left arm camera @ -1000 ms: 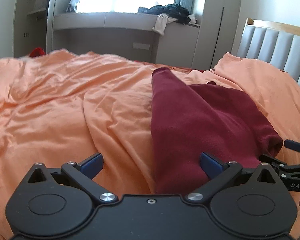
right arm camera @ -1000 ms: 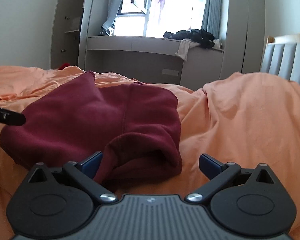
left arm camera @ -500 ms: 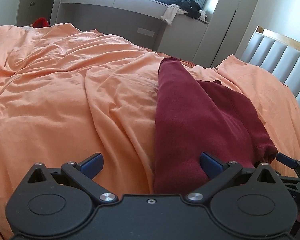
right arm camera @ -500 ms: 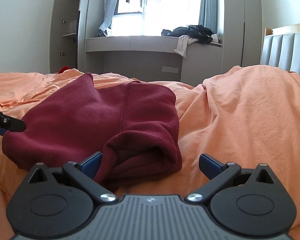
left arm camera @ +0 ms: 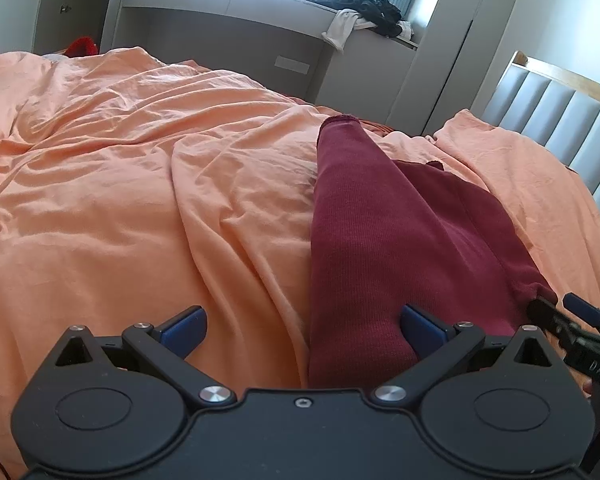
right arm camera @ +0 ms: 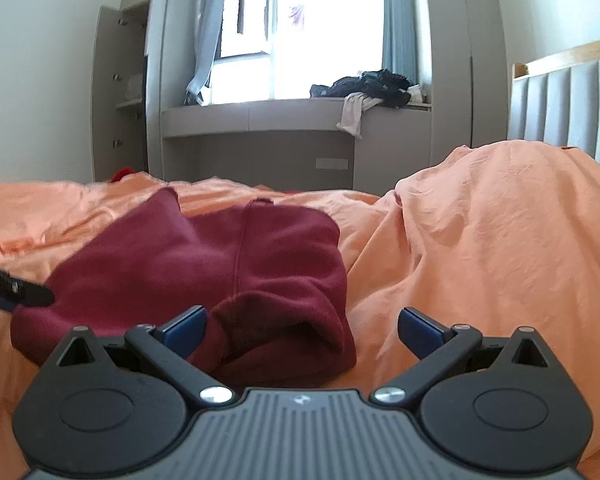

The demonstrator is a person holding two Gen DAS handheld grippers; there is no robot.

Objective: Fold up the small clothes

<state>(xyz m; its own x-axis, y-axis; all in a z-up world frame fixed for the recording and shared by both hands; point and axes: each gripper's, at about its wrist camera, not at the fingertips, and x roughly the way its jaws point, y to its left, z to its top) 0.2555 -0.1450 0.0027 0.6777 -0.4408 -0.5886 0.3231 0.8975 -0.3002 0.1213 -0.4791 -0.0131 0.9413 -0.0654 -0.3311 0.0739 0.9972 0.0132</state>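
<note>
1. A dark red garment lies in a long folded strip on a rumpled orange bed cover; its straight left edge runs away from the camera, and a loose hem mouth bulges at the near right corner.
2. The left gripper hovers over that near left edge, blue pads spread wide and clamped on nothing, with the right pad over the cloth.
3. The right gripper sits low at the hem corner, likewise spread and empty, its left pad just beside the hem.
4. Wide bare cover stretches left of the garment; a raised fold of bedding and a grey padded headboard close in on the right.
</note>
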